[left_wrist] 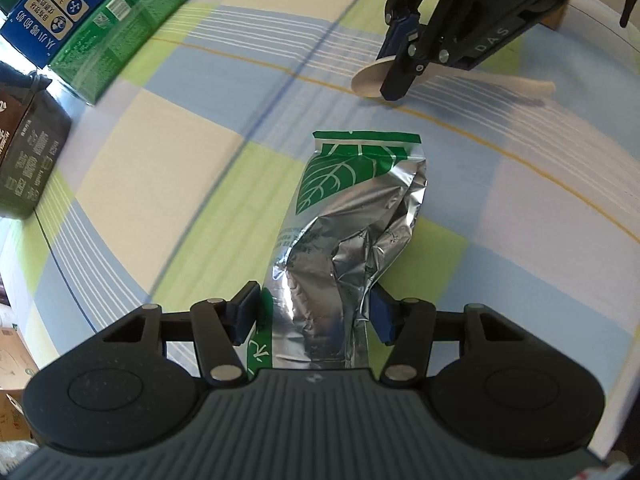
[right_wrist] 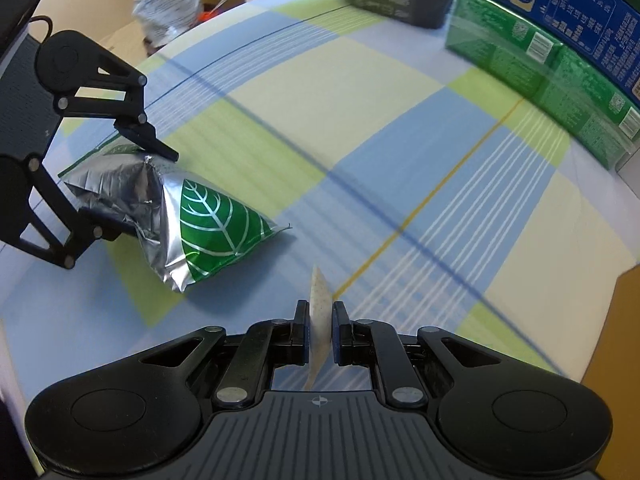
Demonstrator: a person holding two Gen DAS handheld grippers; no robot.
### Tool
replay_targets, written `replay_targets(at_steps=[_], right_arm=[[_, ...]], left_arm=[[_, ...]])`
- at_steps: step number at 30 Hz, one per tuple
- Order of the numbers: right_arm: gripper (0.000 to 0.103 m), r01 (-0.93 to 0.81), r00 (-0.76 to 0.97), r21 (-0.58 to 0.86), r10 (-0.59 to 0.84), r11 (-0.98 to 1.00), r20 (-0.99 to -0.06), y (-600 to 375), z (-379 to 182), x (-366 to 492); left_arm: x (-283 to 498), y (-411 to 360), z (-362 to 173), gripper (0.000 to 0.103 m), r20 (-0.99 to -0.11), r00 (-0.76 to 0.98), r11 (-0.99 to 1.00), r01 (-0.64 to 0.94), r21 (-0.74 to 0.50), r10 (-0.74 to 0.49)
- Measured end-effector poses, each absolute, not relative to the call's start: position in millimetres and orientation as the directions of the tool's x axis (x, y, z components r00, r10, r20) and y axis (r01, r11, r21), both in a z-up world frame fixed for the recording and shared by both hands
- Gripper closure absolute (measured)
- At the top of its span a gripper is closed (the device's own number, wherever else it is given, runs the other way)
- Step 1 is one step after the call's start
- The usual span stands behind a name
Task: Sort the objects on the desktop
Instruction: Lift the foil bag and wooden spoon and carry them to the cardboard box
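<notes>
Jaws of left gripper clamped on 1 foil pouch, right gripper on 1 wooden spoon.

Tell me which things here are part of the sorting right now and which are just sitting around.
In hand:
- foil pouch, gripped by the left gripper
- wooden spoon, clamped in the right gripper

Lying about:
- green cartons
- blue carton
- dark box
- checked cloth
</notes>
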State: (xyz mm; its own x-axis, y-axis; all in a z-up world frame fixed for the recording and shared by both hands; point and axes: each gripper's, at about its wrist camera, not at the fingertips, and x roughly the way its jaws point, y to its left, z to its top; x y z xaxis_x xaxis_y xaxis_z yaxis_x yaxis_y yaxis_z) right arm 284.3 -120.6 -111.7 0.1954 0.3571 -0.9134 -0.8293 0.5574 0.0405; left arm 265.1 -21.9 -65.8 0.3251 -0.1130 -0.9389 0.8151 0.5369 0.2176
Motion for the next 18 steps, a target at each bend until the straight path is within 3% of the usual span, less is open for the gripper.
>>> replay_targets(at_steps=[6,18], right_arm=[[0.096,-0.841,0.183,0.035,0.345,0.540,-0.921,-128,-112,261],[0.096,-0.865,0.165,0.024,0.329,0.502,-0.930,-130,-116,252]], left_arm=[[245,-23,-67,0.051,-0.939,0.325,0.533,0.817,0.219,-0.112],[247,-34,-72,0.038,-0.958,0.273,0.453,0.868,0.204,-0.092]])
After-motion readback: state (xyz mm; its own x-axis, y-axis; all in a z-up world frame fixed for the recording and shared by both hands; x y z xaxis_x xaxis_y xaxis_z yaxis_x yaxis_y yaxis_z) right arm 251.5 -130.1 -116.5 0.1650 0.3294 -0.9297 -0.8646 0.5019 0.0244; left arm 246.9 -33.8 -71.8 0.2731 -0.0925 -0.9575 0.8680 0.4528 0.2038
